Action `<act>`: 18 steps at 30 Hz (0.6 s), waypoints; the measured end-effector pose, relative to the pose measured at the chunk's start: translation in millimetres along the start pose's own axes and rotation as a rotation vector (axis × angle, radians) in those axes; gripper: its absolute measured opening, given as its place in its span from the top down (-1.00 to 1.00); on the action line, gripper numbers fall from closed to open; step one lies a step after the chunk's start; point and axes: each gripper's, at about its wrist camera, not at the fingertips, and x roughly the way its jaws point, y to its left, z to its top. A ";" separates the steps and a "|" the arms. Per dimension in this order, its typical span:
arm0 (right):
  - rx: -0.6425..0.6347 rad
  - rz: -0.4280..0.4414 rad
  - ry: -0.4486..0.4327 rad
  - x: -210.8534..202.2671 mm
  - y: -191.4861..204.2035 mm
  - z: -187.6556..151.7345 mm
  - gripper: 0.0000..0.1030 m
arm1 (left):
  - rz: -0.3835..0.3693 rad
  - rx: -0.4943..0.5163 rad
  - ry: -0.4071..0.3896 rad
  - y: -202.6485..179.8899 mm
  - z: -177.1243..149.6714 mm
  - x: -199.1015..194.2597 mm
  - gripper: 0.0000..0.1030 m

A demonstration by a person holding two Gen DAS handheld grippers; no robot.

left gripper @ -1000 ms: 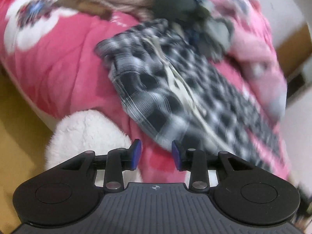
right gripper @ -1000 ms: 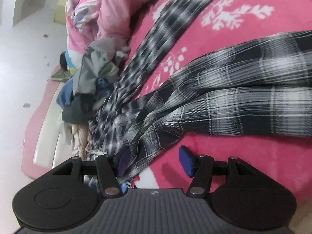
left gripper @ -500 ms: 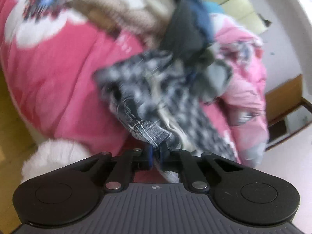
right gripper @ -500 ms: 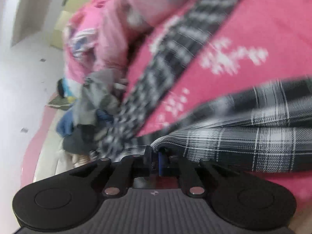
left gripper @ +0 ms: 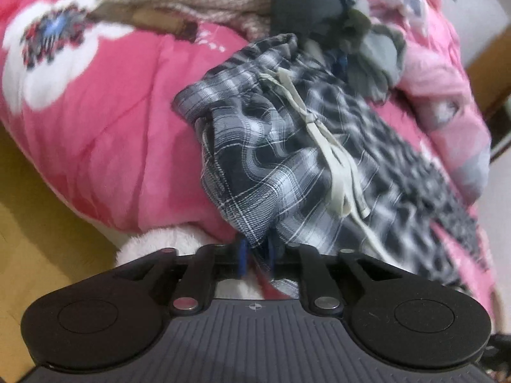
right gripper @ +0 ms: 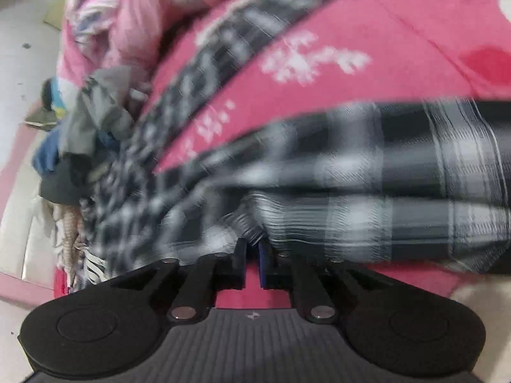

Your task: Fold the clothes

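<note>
Lying rumpled across a pink floral quilt [left gripper: 105,134], a pair of black-and-white plaid drawstring trousers [left gripper: 271,159] is gripped at two places. In the left wrist view, the gathered waistband is seen uppermost, with a cream drawstring [left gripper: 322,140] trailing down the cloth. The lower edge of the fabric is pinched by the left claw [left gripper: 255,258], whose blue-padded fingers are drawn nearly together, only the thickness of the cloth being left between them. A white fluffy object [left gripper: 153,245] is partly seen just beside that claw, under the quilt's edge, and a yellowish floor [left gripper: 38,223] is visible to the left.

In the right wrist view, which is blurred, a bunched fold of the same plaid trousers [right gripper: 383,172] is clamped by the right claw [right gripper: 253,252]; its fingers are closed to a narrow gap, with the fold caught at their tips. A second checked strip [right gripper: 204,73] is stretched diagonally over the quilt [right gripper: 399,32] beyond. A heap of other garments [right gripper: 92,118], grey, blue and dark, is piled at the far end of the bed, and the same heap [left gripper: 319,3] is seen above the waistband from the left.
</note>
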 end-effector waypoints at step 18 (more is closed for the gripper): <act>0.138 -0.209 -0.430 -144.1 -101.3 -2.4 -0.04 | -0.133 0.331 -0.132 -104.7 -10.5 -19.0 0.15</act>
